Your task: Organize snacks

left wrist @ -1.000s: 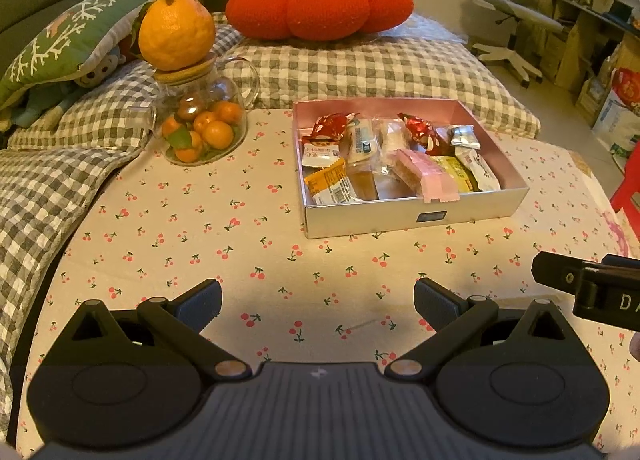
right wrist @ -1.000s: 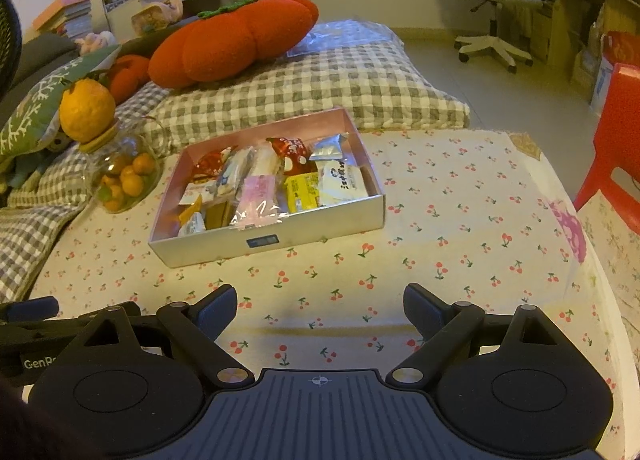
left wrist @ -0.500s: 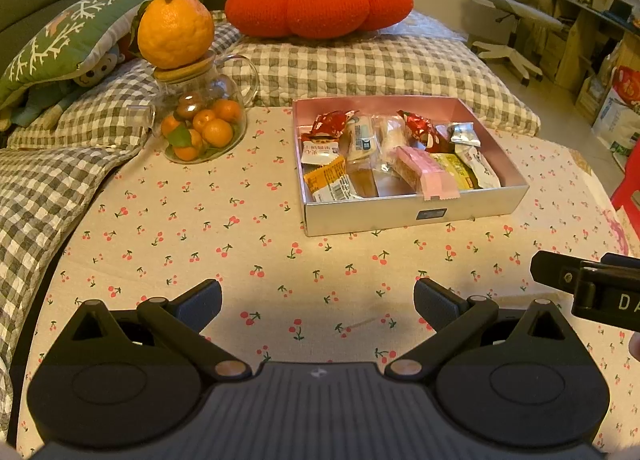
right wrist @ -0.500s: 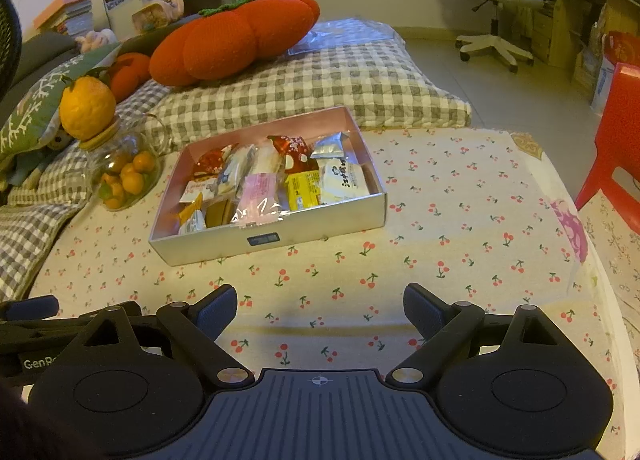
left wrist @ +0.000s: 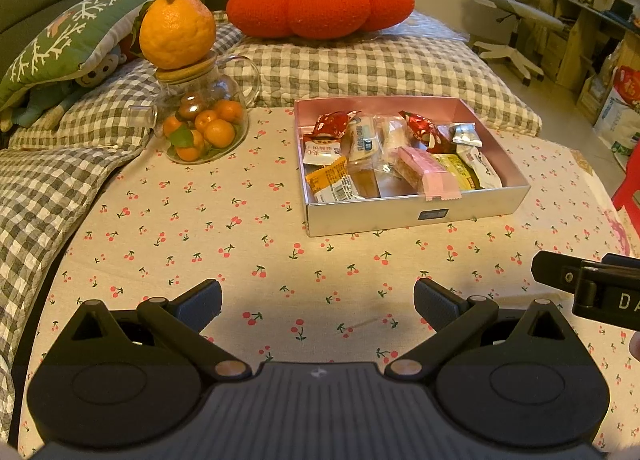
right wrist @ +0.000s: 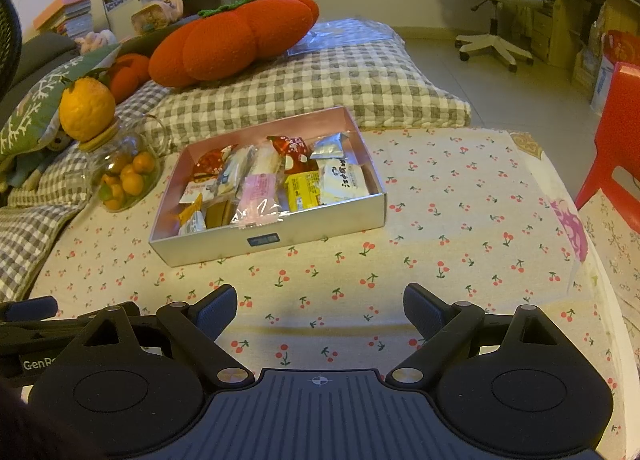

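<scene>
Since every snack I can see already lies inside the box [left wrist: 416, 215] on the bench [left wrist: 240, 227], little seems left; my left gripper [left wrist: 318, 296] and right gripper [right wrist: 320, 302] hang wide, empty, near the box.

A large orange [left wrist: 177, 35] sits atop a glass jar [left wrist: 202, 123] of small oranges; behind, a red pumpkin cushion [left wrist: 320, 3] rests on checked bedding [left wrist: 360, 71].

Almost nothing differs from a second ago. In the left wrist view the box of snacks [left wrist: 416, 215] and the glass jar of oranges [left wrist: 200, 127] sit very slightly lower in frame.
</scene>
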Available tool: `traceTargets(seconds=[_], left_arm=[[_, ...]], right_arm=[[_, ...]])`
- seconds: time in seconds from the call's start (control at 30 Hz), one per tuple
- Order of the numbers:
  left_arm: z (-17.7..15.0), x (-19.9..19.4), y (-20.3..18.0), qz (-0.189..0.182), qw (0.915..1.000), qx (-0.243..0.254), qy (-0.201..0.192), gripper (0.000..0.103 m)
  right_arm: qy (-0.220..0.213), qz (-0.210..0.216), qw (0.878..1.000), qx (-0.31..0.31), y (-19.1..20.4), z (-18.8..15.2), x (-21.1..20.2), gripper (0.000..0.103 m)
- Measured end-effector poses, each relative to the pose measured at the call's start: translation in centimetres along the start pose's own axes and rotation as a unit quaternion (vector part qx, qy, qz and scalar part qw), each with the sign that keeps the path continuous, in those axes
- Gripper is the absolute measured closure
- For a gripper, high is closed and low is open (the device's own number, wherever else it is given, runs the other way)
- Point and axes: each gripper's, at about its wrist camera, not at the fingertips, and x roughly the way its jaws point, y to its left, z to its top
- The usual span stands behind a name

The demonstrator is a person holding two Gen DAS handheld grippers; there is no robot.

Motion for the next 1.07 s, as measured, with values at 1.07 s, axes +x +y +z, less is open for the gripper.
traceTargets(seconds=[1.07], left_arm=[[-0.17, 0.05, -0.20, -0.004, 1.0000, 0.004, 0.002, 0.001]], right_arm=[[0.003, 0.001, 1.000, -0.002, 0.04, -0.20, 0.21, 0.011]])
